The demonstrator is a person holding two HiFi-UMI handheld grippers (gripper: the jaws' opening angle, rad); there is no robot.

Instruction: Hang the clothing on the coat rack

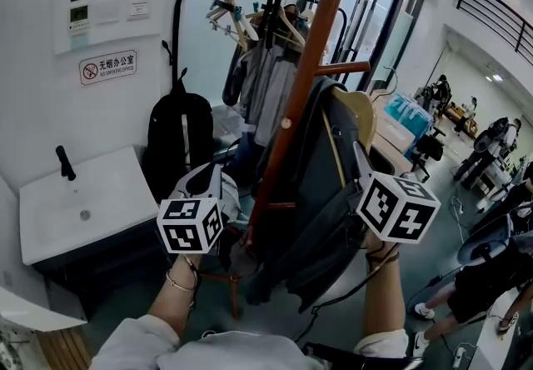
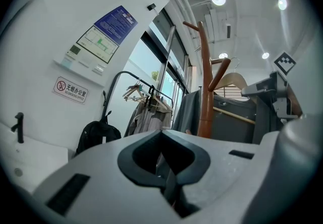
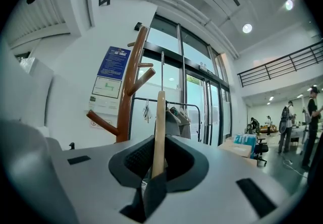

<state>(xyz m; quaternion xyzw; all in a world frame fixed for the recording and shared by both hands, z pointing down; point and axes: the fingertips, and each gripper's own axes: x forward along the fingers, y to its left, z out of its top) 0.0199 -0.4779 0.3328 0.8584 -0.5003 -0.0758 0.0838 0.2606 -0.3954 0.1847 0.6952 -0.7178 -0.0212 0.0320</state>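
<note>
**Item:** dark grey garment (image 1: 308, 193) on a wooden hanger (image 3: 159, 127), hanging against the pole of the brown coat rack (image 1: 291, 102) but not yet hooked on a peg.

**Right gripper** (image 3: 154, 167): the jaws are standing partly open and clamping the hanger upright. Its metal hook (image 3: 162, 71) is pointing straight up.

**Left gripper** (image 2: 169, 177): the jaws are sitting close together, low at the garment's near edge. I cannot tell whether dark cloth is being pinched between them.

**Handling, as I judge it:** the hook needs lifting clear above an upward-slanting peg (image 1: 341, 68), then lowering until the peg is carrying the weight. The hanger should be staying level, and the lower cloth held off the pole so nothing is snagging.

**View notes:**
- The right gripper view alone is showing the hook and the upper pegs to its left.
- The head view alone is showing the whole drape of the garment and both marker cubes.
- The left gripper view is showing the hanger's crossbar beside the pole, with the other gripper at its far right.
</note>
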